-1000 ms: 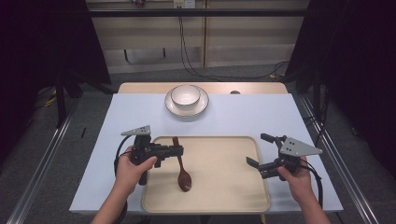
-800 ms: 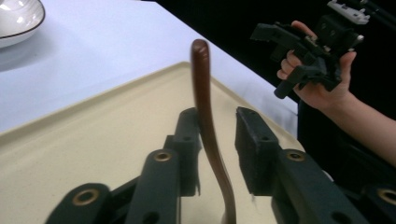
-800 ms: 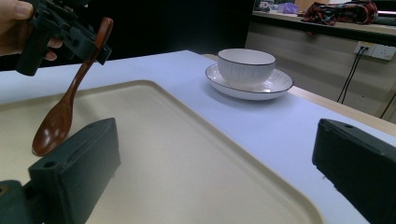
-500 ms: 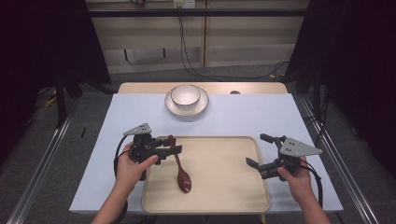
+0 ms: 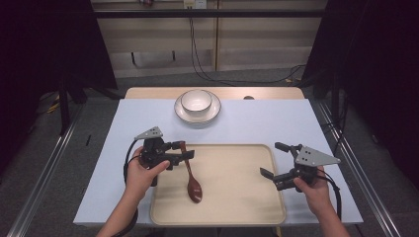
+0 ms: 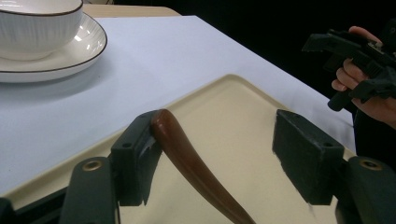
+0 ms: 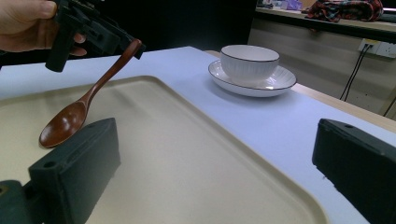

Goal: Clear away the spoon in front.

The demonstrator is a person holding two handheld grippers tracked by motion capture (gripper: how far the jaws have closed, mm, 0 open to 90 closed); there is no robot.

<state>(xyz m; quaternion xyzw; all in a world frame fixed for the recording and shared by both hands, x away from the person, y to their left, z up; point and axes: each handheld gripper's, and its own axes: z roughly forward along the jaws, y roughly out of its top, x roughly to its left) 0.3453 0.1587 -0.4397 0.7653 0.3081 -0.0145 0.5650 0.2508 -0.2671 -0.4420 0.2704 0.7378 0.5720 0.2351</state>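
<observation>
A brown wooden spoon [image 5: 191, 175] lies w/ its bowl on the beige tray [image 5: 232, 207], handle tip raised and leaning on one pad of the left gripper [image 5: 185, 150], whose jaws have just been opening; the other pad stands clear. The right gripper [image 5: 271, 160], jaws wide and empty, hovers at the tray's right edge. A white bowl [image 5: 196, 100] on its saucer [image 5: 211, 114] sits beyond the tray.

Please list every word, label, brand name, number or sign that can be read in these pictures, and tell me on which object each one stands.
There are none: the spoon, the tray, the bowl, its plate and both grippers carry no writing that shows.
The small things on the back shelf are too blurred to read.
</observation>
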